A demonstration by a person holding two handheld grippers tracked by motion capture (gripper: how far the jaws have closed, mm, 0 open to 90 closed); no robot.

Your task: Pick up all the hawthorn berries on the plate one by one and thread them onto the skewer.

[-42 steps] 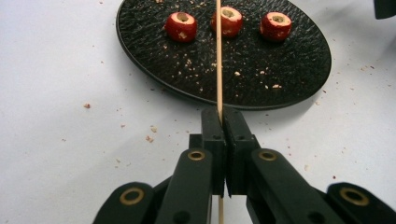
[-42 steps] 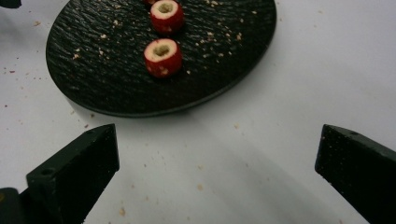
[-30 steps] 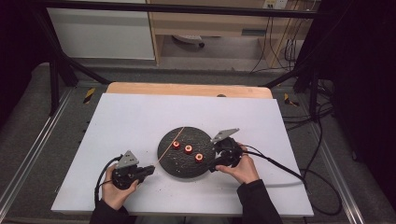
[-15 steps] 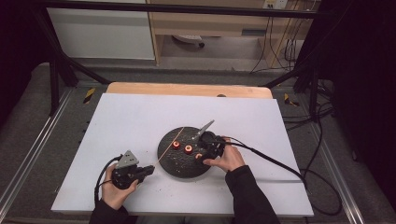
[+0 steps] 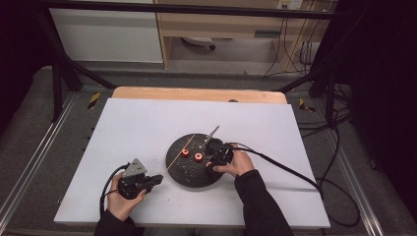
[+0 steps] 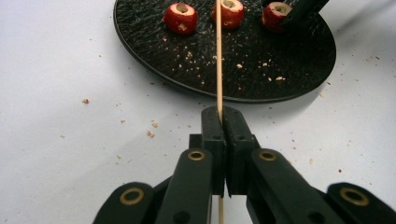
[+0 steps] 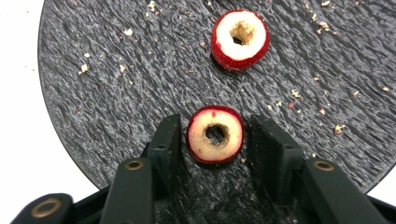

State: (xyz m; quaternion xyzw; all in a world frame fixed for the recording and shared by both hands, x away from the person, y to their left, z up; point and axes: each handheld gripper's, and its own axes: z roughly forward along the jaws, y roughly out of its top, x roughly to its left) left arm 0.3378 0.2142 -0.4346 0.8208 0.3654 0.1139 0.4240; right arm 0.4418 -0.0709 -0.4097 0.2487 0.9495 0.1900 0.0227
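Observation:
A black round plate (image 5: 193, 173) (image 6: 261, 60) (image 7: 116, 70) carries three red cored fruit pieces. My left gripper (image 5: 159, 178) (image 6: 222, 114) rests on the white table left of the plate, shut on a thin wooden skewer (image 5: 178, 156) (image 6: 218, 65) that slants over the plate. My right gripper (image 5: 212, 156) (image 7: 215, 123) is low over the plate's right part. Its jaws have just been closing and now flank one fruit piece (image 7: 201, 140) with slim gaps at both pads. A second piece (image 7: 240, 33) lies beyond it. In the high view two pieces (image 5: 185, 152) (image 5: 198, 157) show beside the right gripper.
Crumbs are scattered on the plate and the white tabletop (image 5: 137, 128). A wooden strip (image 5: 196, 94) edges the table's far side. Cables (image 5: 295, 172) trail right from my right gripper. A metal frame (image 5: 59, 73) surrounds the table.
My right gripper moved left over the plate, came down around the rightmost fruit piece, and its jaws narrowed. My left gripper and the skewer stayed put.

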